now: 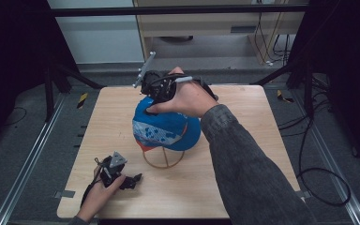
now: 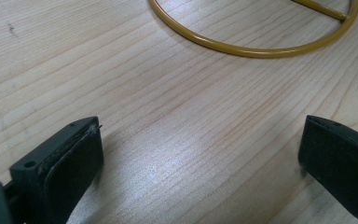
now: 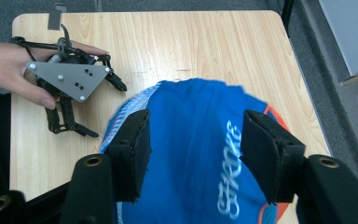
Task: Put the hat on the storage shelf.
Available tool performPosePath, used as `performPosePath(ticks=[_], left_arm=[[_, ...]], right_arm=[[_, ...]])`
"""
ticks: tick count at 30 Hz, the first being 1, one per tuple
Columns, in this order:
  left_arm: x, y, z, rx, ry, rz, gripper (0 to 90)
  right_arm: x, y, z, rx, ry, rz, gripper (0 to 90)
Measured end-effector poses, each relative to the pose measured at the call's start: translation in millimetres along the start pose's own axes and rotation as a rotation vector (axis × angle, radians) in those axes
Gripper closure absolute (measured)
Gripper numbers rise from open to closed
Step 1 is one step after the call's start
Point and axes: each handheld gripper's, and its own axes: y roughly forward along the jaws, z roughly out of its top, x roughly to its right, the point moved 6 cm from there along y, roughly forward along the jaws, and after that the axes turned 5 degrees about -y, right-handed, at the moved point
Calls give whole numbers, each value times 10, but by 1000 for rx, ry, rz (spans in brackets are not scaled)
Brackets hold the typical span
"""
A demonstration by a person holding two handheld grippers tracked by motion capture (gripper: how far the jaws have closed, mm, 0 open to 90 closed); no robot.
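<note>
Right gripper (image 3: 193, 154) poised with jaws apart straight above the blue cap (image 1: 166, 126) perched on its wire stand (image 1: 164, 158) mid-table, cap directly below the pads; left gripper (image 1: 130, 180) open, resting aside, farther off

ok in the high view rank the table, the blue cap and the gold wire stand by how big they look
1. table
2. blue cap
3. gold wire stand, though the cap hides its upper part

White "SHARKS" on blue cap (image 3: 200, 154)
</note>
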Motion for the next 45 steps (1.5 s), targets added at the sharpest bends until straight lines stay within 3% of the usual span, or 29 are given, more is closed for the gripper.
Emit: performPosePath(ticks=[22, 32, 45], left_arm=[[0, 0, 0, 0, 0, 0, 0], [0, 0, 0, 0, -1, 0, 0], [0, -1, 0, -1, 2, -3, 0]], right_arm=[[8, -102, -79, 26, 25, -9, 393], [20, -189, -259, 61, 64, -34, 357], [8, -353, -589, 138, 144, -118, 245]])
